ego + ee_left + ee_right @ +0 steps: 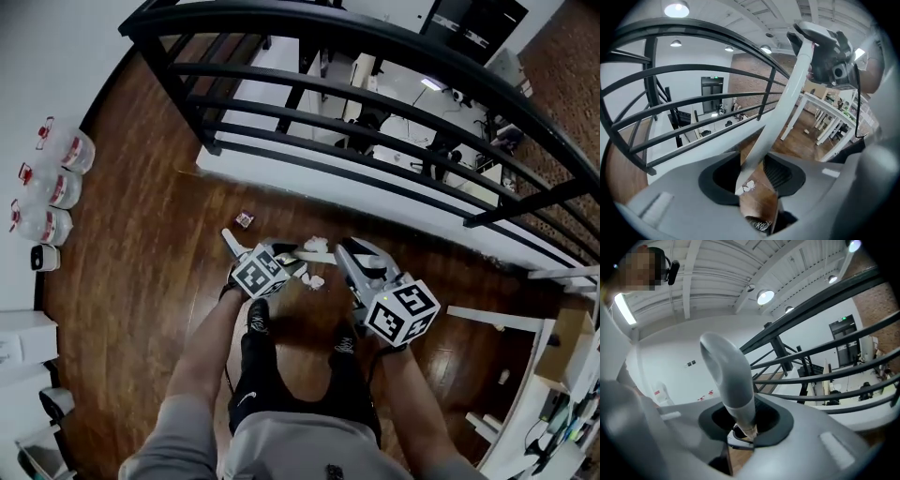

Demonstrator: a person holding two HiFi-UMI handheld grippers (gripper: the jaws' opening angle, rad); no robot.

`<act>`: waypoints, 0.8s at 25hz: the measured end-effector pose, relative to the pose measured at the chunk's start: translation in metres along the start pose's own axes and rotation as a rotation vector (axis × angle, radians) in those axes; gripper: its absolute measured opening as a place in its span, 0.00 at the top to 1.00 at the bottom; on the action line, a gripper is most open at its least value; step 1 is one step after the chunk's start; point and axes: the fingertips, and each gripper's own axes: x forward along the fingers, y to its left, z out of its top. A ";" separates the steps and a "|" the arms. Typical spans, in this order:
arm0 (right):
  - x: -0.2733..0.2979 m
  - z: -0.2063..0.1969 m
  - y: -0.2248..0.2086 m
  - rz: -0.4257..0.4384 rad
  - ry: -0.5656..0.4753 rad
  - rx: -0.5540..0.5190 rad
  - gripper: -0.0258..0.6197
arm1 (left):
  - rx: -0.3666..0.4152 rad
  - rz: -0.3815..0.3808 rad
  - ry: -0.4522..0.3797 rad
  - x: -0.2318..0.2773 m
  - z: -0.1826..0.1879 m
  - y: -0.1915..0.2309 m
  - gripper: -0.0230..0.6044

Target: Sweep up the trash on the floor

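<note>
I stand on a dark wood floor next to a black railing. My left gripper point(287, 262) point(752, 174) is shut on a long white handle point(780, 110) with a grey top, which rises toward my head. My right gripper point(364, 283) point(743, 422) is shut on a grey handle point(731, 380) with a curved end. White crumpled paper scraps point(314, 280) lie on the floor just past the grippers; they also show between the left jaws point(748, 186). Another white scrap point(315, 244) and a small reddish wrapper point(245, 218) lie closer to the railing. What is at the lower end of either handle is hidden.
The black railing point(375, 94) curves across the far side, with a lower white floor beyond it. Clear water jugs point(56, 178) stand along the left wall. White furniture point(562, 375) and a white board point(487, 314) sit at the right. My shoes point(258, 317) are below the grippers.
</note>
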 end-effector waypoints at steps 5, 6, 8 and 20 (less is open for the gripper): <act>0.053 -0.032 0.012 -0.148 -0.028 0.102 0.85 | 0.135 -0.122 0.095 -0.008 -0.039 0.054 0.72; 0.056 -0.040 0.014 -0.175 -0.034 0.117 0.85 | 0.166 -0.141 0.115 -0.006 -0.045 0.057 0.72; 0.055 -0.052 0.016 -0.231 -0.040 0.144 0.85 | 0.216 -0.175 0.143 -0.002 -0.052 0.058 0.71; 0.030 -0.066 -0.016 -0.524 0.014 0.227 0.86 | 0.310 -0.449 0.164 0.041 -0.041 0.027 0.70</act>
